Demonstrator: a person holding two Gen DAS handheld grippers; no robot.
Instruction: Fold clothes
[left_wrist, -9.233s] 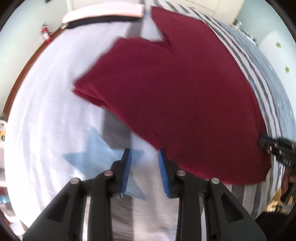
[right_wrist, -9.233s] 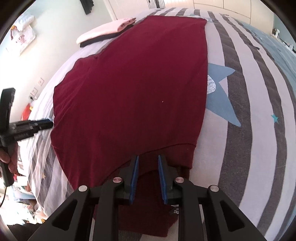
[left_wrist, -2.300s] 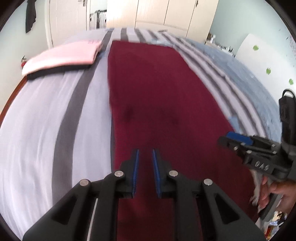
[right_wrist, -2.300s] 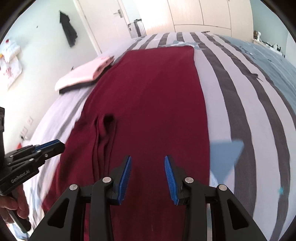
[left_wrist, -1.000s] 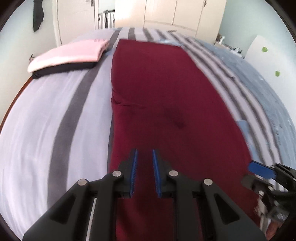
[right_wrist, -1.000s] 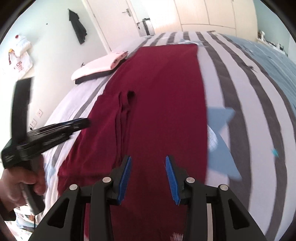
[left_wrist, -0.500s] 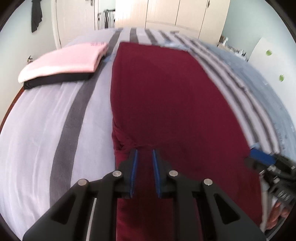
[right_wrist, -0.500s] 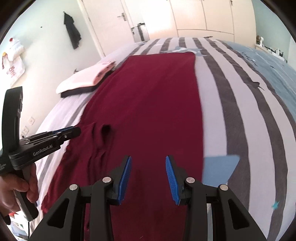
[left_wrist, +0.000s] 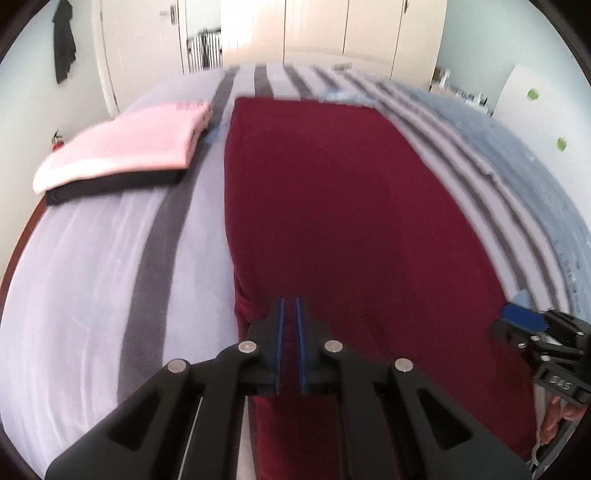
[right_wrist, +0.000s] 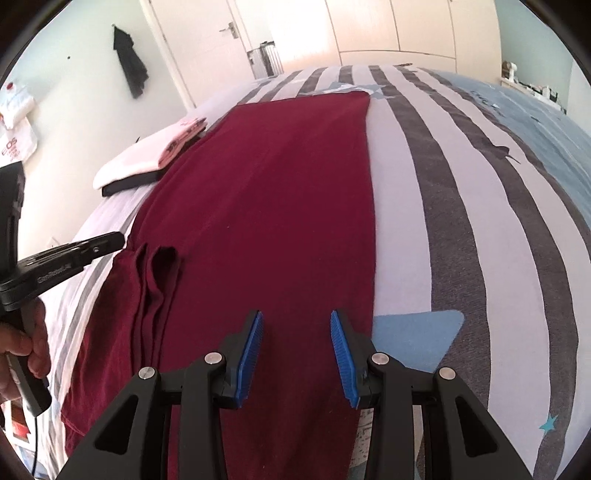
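Bedding (right_wrist: 461, 206) in grey and white stripes, with blue stars and a pale blue field on the far right, fills most of what we see from both wrists. On it we have the maroon garment (right_wrist: 280, 192) laid out in a long band running away from us toward the wardrobe doors (right_wrist: 388, 26), flat over most of its length and bunched into a few ridges at its near left edge. To its left, near the bed's edge, a folded pink garment (left_wrist: 129, 147) lies on top of a folded black garment (left_wrist: 114, 184). Our left gripper (left_wrist: 289, 314) sits at that bunched left edge, its blue pads nearly together; from the right wrist its tip touches the fabric, though we cannot tell whether cloth is pinched between them. Our right gripper (right_wrist: 297, 325) hangs over the near end of the garment with its jaws spread wide, holding nothing.
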